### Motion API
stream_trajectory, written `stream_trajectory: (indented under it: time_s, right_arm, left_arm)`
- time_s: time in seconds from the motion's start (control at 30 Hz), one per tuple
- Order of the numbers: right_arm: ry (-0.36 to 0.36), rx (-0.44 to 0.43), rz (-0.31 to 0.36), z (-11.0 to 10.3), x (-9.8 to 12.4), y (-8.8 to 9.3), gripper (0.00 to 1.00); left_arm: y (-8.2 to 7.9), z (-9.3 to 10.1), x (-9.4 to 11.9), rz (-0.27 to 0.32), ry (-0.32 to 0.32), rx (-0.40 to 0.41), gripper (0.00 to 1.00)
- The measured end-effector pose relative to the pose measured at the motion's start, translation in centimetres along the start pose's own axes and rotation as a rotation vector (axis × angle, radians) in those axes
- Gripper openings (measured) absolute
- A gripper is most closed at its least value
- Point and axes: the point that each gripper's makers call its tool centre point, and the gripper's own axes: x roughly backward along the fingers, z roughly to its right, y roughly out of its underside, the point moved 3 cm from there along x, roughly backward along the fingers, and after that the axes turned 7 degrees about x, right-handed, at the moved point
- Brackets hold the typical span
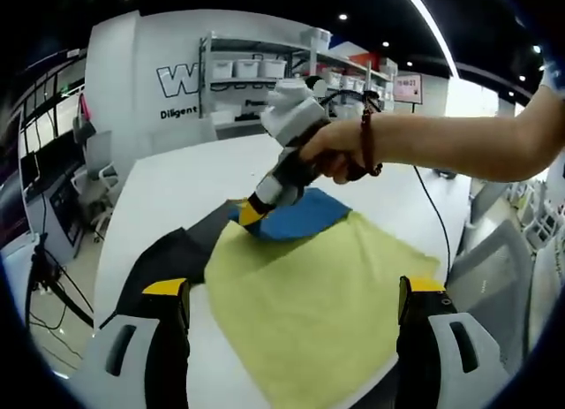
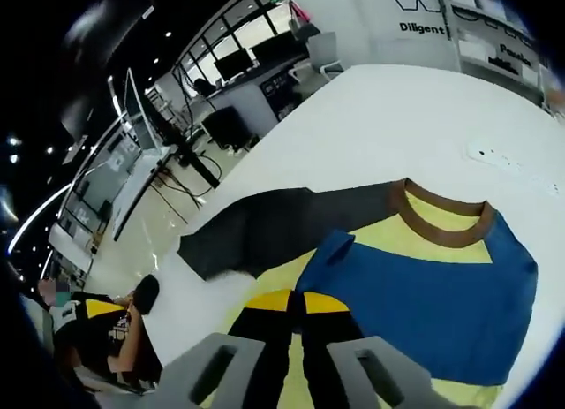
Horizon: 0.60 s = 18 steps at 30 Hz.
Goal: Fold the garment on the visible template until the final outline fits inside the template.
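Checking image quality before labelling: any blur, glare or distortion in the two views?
Left gripper view: strong fisheye bending of the shelving and ceiling lights; garment sharp; right gripper in the hand slightly soft; bright ceiling strip, no glare on the table. Right gripper view: same curvature; right gripper close and a bit soft; table brightly lit, near washed out.

A wide white table carries one garment, spread flat: yellow body, blue panel, brown collar band, dark grey sleeve. In the left gripper view the yellow cloth lies between and beyond the jaws; the dark sleeve extends past the left jaw.
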Motion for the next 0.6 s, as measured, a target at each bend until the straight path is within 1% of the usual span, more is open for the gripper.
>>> stream_trajectory:
  time_s: [0.03,0.17,0.3,0.37,0.53,0.57,0.6]
  right_arm:
    - [-0.004,0.007,-0.013,-0.1,-0.4,0.4,0.00]
    - [-0.009,0.023,-0.031,-0.3,-1.2,1.1,0.00]
    - [-0.006,0.077,-0.049,-0.6,-1.8,1.8,0.00]
    - [-0.011,0.078,-0.057,-0.7,-2.1,2.1,0.00]
    - [-0.081,0.050,-0.072,-2.0,-3.0,2.9,0.00]
    - [-0.090,0.033,-0.086,-2.3,-3.2,3.3,0.00]
    - [-0.094,0.040,-0.093,-2.3,-3.3,3.5,0.00]
  left_arm:
    - [0.0,0.0,0.0,0.002,-0.002,0.001,0.99]
    - [0.2,-0.1,0.1,-0.007,-0.001,0.006,0.99]
    - [0.7,-0.3,0.3,-0.015,-0.012,0.016,0.99]
    - [0.7,-0.5,0.4,-0.013,-0.024,0.025,0.99]
    - [0.7,-1.0,0.7,-0.001,-0.039,0.036,0.99]
    - [0.6,-1.1,0.7,-0.001,-0.041,0.038,0.99]
    - [0.6,-1.1,0.7,0.003,-0.042,0.039,0.99]
